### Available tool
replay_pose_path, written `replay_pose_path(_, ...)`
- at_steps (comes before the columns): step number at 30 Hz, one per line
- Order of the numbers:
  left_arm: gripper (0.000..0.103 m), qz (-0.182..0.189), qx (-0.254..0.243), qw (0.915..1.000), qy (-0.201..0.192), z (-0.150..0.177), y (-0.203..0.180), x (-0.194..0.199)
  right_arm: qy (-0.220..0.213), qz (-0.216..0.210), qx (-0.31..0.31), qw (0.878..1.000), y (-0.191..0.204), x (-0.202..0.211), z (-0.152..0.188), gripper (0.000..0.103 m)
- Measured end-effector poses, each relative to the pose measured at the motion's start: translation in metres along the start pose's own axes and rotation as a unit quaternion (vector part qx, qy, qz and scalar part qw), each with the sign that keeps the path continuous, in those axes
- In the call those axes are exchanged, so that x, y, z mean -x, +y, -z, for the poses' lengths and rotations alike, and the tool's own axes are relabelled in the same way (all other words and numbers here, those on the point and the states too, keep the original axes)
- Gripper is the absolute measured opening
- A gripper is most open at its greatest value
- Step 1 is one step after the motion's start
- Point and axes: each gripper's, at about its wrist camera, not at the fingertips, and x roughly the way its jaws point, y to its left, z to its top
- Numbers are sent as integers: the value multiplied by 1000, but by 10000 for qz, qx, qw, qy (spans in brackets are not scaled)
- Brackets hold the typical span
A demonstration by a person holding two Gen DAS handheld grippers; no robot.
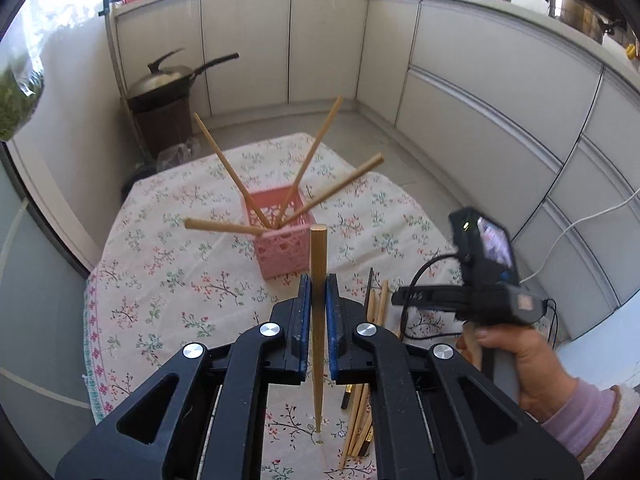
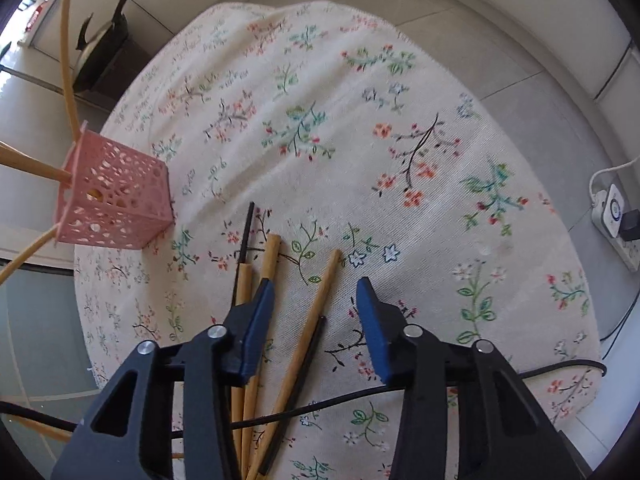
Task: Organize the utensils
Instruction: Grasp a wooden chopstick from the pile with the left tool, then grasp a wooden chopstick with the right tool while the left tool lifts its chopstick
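Your left gripper [image 1: 319, 294] covers the near ends of the loose chopsticks [image 1: 362, 408] on the tablecloth [image 1: 168, 280], so you cannot count them there. In the right wrist view, the right gripper [image 2: 316, 292] and the lower picture edge cut those chopsticks [image 2: 308, 328] off too. The chopsticks standing in the pink basket [image 2: 116, 196] run out past that view's left edge. The small screen [image 1: 496, 246] on the right tool is blurred and unreadable.

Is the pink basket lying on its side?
No, the pink basket stands upright on the tablecloth, with four chopsticks sticking out of its top.
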Motion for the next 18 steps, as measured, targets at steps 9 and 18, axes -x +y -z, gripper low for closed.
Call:
replay_pose_path(9,7,-7,160,9995,-258,-8,9,14,-166,-336,-175,9991,2,-6,6,8)
replay_pose_path(18,7,40,531,9974,-491,-14,29,28,-1298,-659,633,9873,27,72,26,7)
